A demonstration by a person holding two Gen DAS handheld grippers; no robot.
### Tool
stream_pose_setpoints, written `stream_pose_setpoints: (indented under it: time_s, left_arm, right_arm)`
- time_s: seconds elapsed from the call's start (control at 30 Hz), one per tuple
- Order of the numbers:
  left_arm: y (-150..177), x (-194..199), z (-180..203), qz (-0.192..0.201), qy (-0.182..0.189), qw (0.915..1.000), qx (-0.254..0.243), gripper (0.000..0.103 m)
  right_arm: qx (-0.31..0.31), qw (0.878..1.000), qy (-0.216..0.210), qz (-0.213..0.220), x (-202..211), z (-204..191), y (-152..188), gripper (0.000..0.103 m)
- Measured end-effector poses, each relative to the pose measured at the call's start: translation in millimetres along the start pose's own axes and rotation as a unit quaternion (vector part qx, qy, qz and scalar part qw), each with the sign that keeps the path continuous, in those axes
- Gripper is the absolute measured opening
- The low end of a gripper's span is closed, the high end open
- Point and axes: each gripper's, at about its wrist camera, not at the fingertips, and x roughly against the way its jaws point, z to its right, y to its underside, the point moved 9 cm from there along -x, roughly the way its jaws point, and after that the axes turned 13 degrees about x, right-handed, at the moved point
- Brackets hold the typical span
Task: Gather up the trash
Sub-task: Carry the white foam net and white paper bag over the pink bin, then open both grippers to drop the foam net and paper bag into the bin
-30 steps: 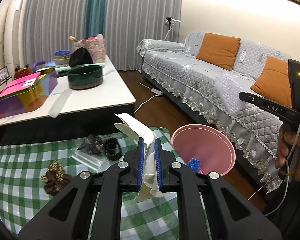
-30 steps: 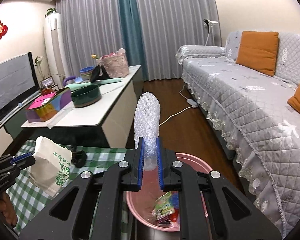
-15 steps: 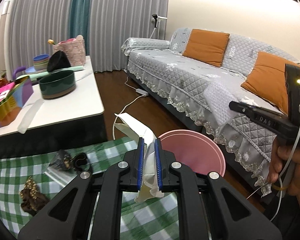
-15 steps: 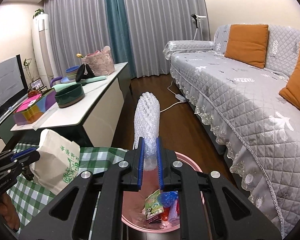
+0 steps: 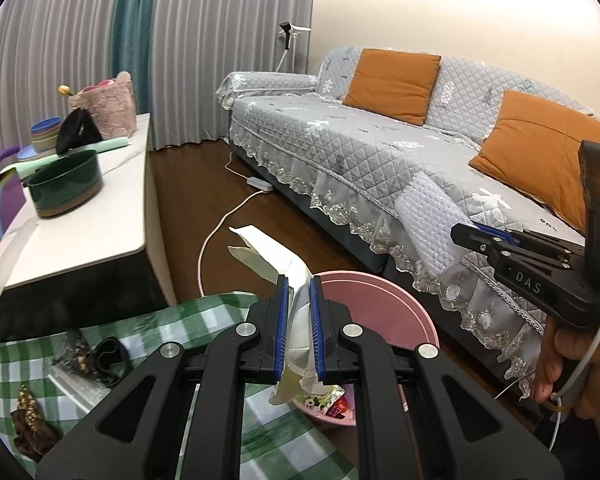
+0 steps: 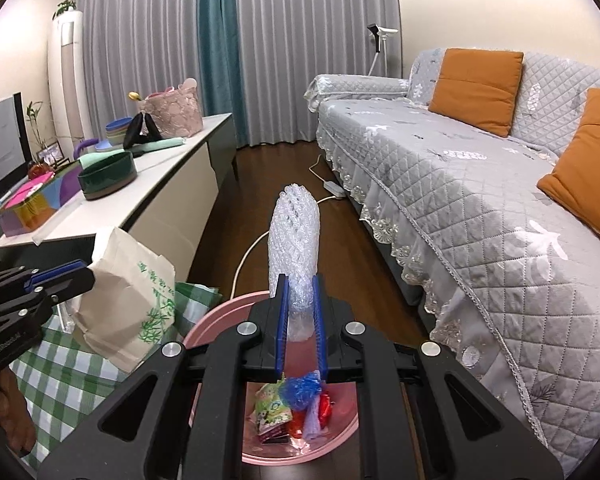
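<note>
Living room: grey quilted sofa (image 6: 480,184) with orange cushions (image 6: 474,82), dark wood floor (image 6: 284,168), white bench (image 5: 80,216) carrying a green bowl (image 5: 66,188). Green checked cloth (image 5: 204,320) with scraps beside pink bin (image 6: 204,328). Left gripper (image 5: 299,332) jaws pinch a creased cream paper bag (image 6: 128,300) with green print, held at bin rim. Right gripper (image 6: 300,332) jaws pinch a clear bubble-wrap roll (image 6: 296,236), upright over the bin; wrappers (image 6: 276,408) inside.
</note>
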Motion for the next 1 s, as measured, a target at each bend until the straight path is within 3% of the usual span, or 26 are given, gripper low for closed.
stream_pose_setpoints:
  time_s: [0.67, 0.7, 0.73, 0.77, 0.8, 0.83, 1.0]
  left_arm:
    - [7.4, -34.9, 19.7, -0.028, 0.016, 0.9994, -0.013, 0.012]
    - [7.8, -35.7, 21.3, -0.033, 0.021, 0.9991, -0.013, 0.012]
    - [7.8, -36.2, 21.9, -0.034, 0.023, 0.9991, -0.013, 0.016]
    - [7.6, -36.3, 22.1, -0.035, 0.023, 0.9990, -0.013, 0.027]
    - [6.6, -35.2, 20.8, -0.032, 0.020, 0.9992, -0.012, 0.031]
    - [5.5, -33.8, 19.3, -0.029, 0.017, 0.9994, -0.010, 0.031]
    - [5.7, -25.0, 14.8, -0.026, 0.013, 0.9996, -0.007, 0.031]
  right_arm:
    - [-0.010, 1.000, 0.010, -0.013, -7.9, 10.7, 6.4, 0.014]
    - [-0.012, 1.000, 0.015, -0.013, -7.9, 12.2, 6.8, 0.015]
    - [-0.013, 1.000, 0.020, -0.015, -8.4, 14.2, 7.4, 0.024]
    - [-0.016, 0.999, 0.026, -0.016, -8.6, 17.1, 8.4, 0.029]
    - [-0.020, 0.999, 0.029, -0.015, -7.9, 18.8, 9.1, 0.040]
    - [-0.026, 0.999, 0.031, -0.013, -7.0, 21.1, 9.1, 0.044]
    - [-0.030, 0.999, 0.034, -0.010, -5.6, 21.7, 8.5, 0.046]
